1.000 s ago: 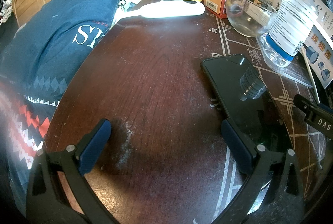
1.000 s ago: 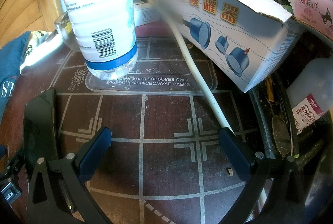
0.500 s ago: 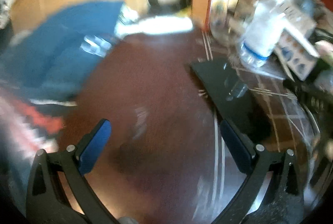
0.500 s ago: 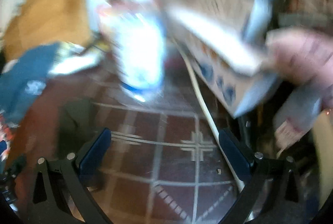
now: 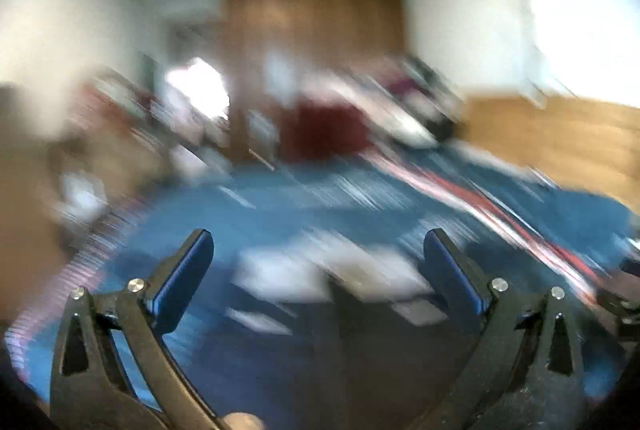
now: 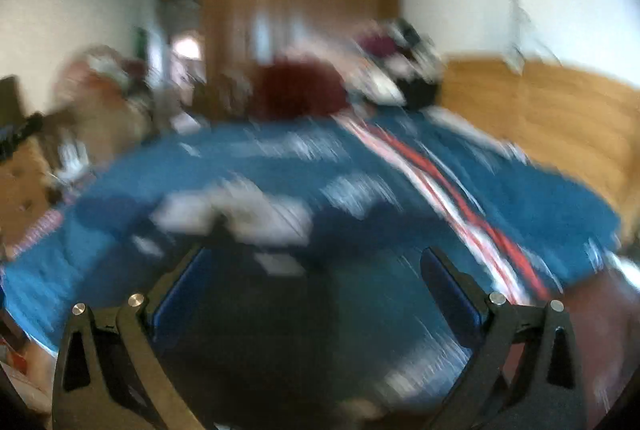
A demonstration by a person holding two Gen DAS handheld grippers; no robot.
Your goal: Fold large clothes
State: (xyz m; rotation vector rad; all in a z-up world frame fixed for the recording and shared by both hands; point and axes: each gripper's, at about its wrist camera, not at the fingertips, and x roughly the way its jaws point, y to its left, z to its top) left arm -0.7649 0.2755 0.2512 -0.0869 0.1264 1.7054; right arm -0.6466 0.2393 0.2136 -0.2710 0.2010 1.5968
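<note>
Both views badly smeared. My left tongs (image 5: pixel 318 264) stand wide open, blue pads (image 5: pixel 182 272) well apart, nothing between them. My right tongs (image 6: pixel 314 284) likewise spread wide and empty. Just beyond both sets, a white and dark garment (image 6: pixel 236 214) lies rumpled on the bed (image 6: pixel 540 202); also seen in the left view (image 5: pixel 320 270), its outline too blurred to trace. Blue bedspread with a red and white stripe (image 6: pixel 448 186) running away to the far side. Open spread on either side of the garment. Wooden headboard (image 6: pixel 552 118) bounds the bed on the right. Dark red heap (image 6: pixel 300 90) at the far edge, clutter around it. Wooden wardrobe (image 6: pixel 300 6) against the back wall.
</note>
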